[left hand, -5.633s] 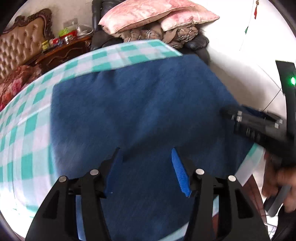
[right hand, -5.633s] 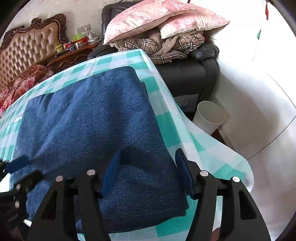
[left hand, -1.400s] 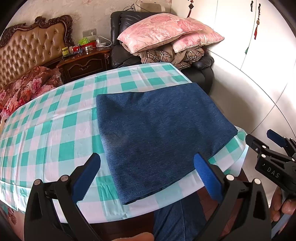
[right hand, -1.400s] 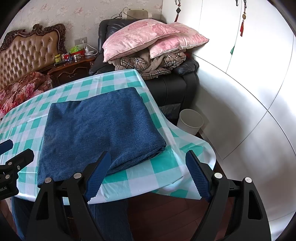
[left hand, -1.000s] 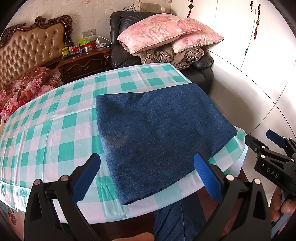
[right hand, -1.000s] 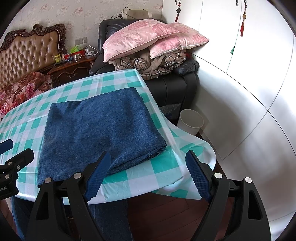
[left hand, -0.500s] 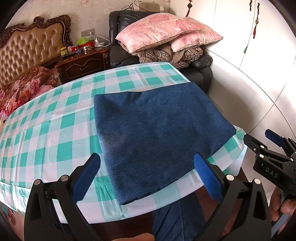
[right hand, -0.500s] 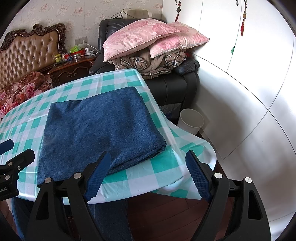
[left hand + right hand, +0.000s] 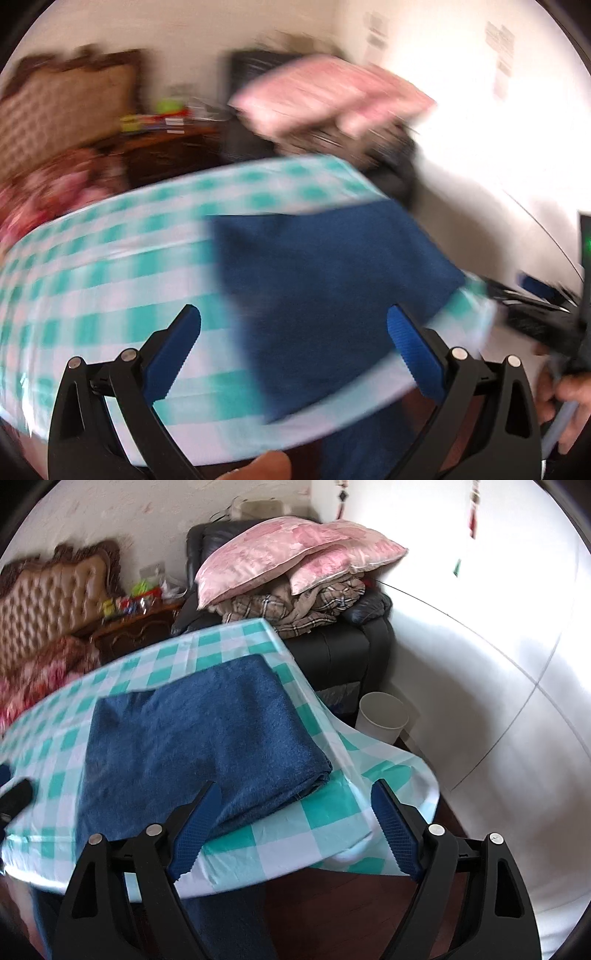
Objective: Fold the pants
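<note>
the folded pants (image 9: pixel 192 738), a thick blue denim block, lie flat on the worktop (image 9: pixel 295 834) under its green-and-white checked cloth, ahead of both pairs of fingers and touching neither. the right gripper (image 9: pixel 295 827) has its fingers (image 9: pixel 195 823) wide apart, having just opened a little further, with nothing between them; the near right corner of the pants sits just beyond its left fingertip, and the cloth's edge hangs below the gap. the left gripper (image 9: pixel 293 350) shows in a heavily blurred view, its blue fingers (image 9: pixel 173 350) also spread with nothing clamped; the pants lie ahead and toward its right finger. past the pants, on a dark armchair (image 9: pixel 340 653), two pink pillows (image 9: pixel 280 557) top a plaid blanket (image 9: pixel 295 605). a white bin (image 9: pixel 382 716) stands on the floor off to the right of the right fingers.
</note>
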`<state>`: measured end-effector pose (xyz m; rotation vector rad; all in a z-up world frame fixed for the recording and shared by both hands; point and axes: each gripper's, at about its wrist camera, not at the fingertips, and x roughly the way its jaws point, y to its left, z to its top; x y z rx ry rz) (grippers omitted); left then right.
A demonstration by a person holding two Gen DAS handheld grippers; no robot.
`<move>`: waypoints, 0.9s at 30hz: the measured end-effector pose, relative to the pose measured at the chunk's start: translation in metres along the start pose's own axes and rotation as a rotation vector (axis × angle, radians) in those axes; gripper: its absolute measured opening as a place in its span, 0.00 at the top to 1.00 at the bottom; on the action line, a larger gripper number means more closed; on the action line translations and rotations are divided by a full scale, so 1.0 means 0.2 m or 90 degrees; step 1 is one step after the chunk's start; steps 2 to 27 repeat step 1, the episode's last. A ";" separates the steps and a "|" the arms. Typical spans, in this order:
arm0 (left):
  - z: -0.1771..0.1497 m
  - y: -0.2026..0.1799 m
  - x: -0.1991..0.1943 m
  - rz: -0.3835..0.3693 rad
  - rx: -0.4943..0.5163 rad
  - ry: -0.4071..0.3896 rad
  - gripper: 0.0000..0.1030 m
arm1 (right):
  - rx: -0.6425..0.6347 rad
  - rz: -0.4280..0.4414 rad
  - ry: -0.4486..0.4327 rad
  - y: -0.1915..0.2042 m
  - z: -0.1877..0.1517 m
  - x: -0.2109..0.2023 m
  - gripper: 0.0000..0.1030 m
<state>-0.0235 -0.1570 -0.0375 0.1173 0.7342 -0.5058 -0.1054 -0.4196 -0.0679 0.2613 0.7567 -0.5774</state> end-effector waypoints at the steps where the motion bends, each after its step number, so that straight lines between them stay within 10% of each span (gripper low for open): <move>1: -0.04 0.21 -0.05 0.057 -0.059 -0.020 0.02 | 0.000 0.000 0.000 0.00 0.00 0.00 0.15; 27: -0.04 0.21 -0.05 0.057 -0.059 -0.020 0.02 | 0.000 0.000 0.000 0.00 0.00 0.00 0.15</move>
